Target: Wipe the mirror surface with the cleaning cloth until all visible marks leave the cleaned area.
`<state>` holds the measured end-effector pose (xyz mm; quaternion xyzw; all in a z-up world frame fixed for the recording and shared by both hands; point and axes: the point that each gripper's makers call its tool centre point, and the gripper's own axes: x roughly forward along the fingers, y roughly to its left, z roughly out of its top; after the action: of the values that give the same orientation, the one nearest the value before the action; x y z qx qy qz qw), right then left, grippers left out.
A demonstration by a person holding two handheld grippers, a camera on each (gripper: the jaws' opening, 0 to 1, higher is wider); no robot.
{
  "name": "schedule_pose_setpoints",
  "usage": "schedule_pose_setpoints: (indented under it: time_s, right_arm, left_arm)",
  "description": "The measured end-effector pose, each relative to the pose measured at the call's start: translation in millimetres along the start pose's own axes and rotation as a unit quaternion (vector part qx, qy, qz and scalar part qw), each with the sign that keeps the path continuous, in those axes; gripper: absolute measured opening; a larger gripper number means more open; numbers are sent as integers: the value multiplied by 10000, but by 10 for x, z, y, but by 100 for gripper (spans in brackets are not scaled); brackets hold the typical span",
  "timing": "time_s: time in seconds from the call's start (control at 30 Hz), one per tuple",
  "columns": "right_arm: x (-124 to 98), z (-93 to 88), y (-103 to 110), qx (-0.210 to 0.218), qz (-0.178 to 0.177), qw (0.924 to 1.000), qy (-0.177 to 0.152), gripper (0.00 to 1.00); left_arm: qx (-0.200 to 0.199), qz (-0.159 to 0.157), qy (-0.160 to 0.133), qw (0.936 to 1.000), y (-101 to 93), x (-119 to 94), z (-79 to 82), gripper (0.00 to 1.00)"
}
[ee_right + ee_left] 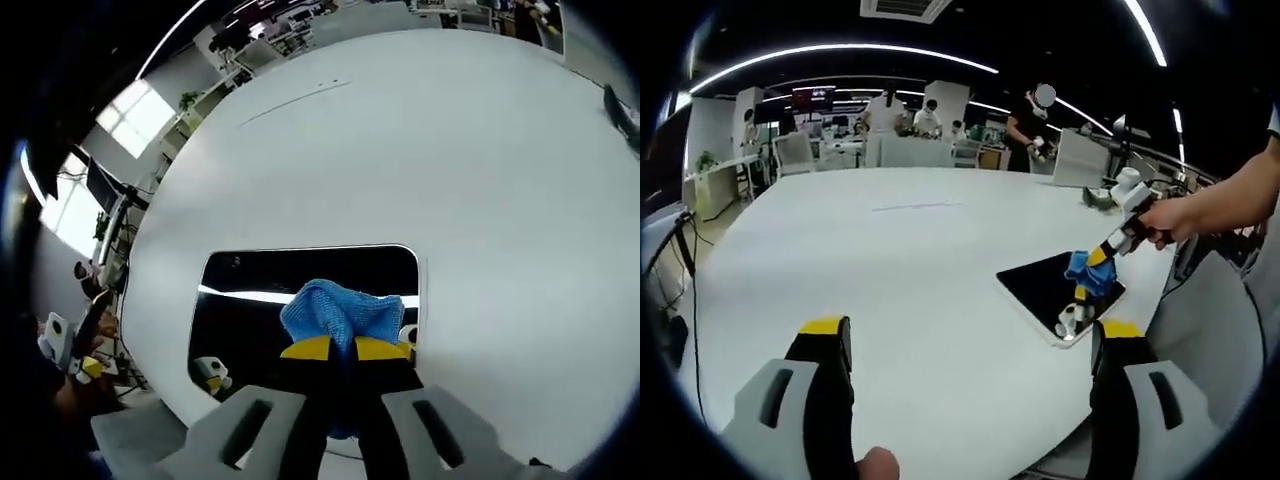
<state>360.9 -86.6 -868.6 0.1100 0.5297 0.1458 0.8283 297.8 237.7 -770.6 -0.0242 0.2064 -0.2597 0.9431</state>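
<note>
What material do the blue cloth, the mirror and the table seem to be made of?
Blue cloth: soft, fluffy fabric, probably microfibre; it bunches in folds between the right gripper jaws.
Mirror: glossy glass-like sheet with a pale rim; it reflects ceiling lights.
Table: smooth matte white top, maybe laminate; the material is uncertain.

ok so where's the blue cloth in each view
Left gripper view: the blue cloth sits right of centre, held by the right hand-held gripper over the mirror.
Right gripper view: the cloth is low centre, clamped between that gripper's yellow-tipped jaws.
Shared landmark: the dark rectangular mirror on the white table.
</note>
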Motion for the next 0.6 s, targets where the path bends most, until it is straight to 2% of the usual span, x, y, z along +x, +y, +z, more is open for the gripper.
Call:
schedule_pose_setpoints:
  time_s: [0.3,0.6]
  right_arm:
    - [-57,17,-142,114,-236,9995,-172,1]
    - [-124,40,-328,148,-484,9984,-265,0]
  left_arm:
    - [107,15,-42,9999,11,-9,61,99]
    - [179,-19,-8,9998,-26,-10,55,99]
